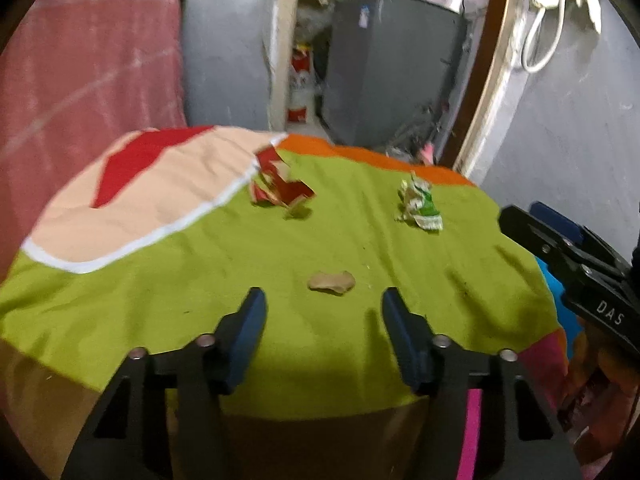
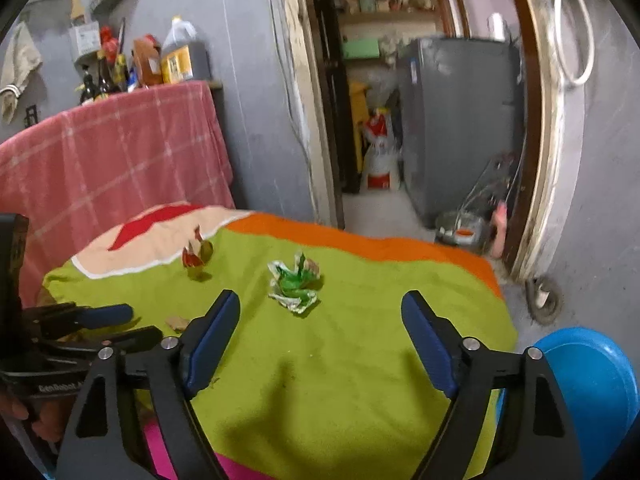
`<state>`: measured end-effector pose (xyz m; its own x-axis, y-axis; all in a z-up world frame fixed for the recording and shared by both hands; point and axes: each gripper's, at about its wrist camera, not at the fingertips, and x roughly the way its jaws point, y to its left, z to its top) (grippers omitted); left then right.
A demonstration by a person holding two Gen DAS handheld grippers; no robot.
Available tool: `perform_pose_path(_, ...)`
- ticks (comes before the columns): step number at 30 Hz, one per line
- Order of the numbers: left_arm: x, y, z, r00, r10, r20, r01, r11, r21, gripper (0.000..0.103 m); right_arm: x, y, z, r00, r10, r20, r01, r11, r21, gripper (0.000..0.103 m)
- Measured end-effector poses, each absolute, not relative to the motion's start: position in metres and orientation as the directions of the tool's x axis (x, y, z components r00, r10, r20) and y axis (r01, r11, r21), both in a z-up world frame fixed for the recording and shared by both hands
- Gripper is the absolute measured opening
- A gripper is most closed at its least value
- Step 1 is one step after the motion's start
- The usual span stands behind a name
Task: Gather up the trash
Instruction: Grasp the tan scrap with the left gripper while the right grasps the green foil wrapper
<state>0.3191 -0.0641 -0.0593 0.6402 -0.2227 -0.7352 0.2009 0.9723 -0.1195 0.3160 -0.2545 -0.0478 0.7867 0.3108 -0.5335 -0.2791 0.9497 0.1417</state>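
Surface [image 1: 280, 248] covered by a cloth: mostly lime green, orange band along the far edge, peach patch with red shape and white border at far left.
Pink checked cloth [image 2: 120, 152] draped over something behind it; bottles and a yellow-labelled jug [image 2: 180, 56] sit on top, labels too blurred to read.
Grey cabinet [image 2: 460, 120] stands beyond the doorway.
Blue bowl-like container [image 2: 592, 392] sits low off the right edge of the surface; contents can't be seen.

Left gripper [image 1: 323, 304]: fingers partly open, nothing between them, hovering over the green cloth. In the right wrist view its side reads "GenRobot", rest cut off.
Right gripper [image 2: 320, 312]: fingers wider apart, empty. In the left wrist view its body reads "DAS".

Trash, all loose on the surface:
- red wrapper [image 1: 280, 184], crumpled, at the edge of the peach patch, far left
- green-and-white wrapper [image 2: 296, 284], crumpled, just ahead of the right gripper, roughly centred between its fingers
- brown scrap [image 1: 332, 282], flat, just ahead of the left gripper's fingertips, not touched
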Motion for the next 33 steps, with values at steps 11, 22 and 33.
perform_pose_path(11,0.333,-0.066,-0.066,0.610,-0.213,-0.763,0.202,0.973,-0.110,0.029,0.363,-0.236,-0.063,0.673,0.348,-0.652,-0.317,0.933,0.170,0.068)
perform_pose_path(22,0.336,-0.062,-0.065,0.608,-0.244,-0.756,0.187,0.969,-0.162,0.020,0.392,-0.212,-0.076,0.607,0.340,-0.719,-0.338,0.928,0.154,0.048)
perform_pose_path(33,0.335,-0.060,-0.063,0.624,-0.255,-0.739,0.178,0.967,-0.183,0.019,0.385,-0.216,-0.077,0.600,0.372,-0.708,-0.351,0.918,0.184,0.020)
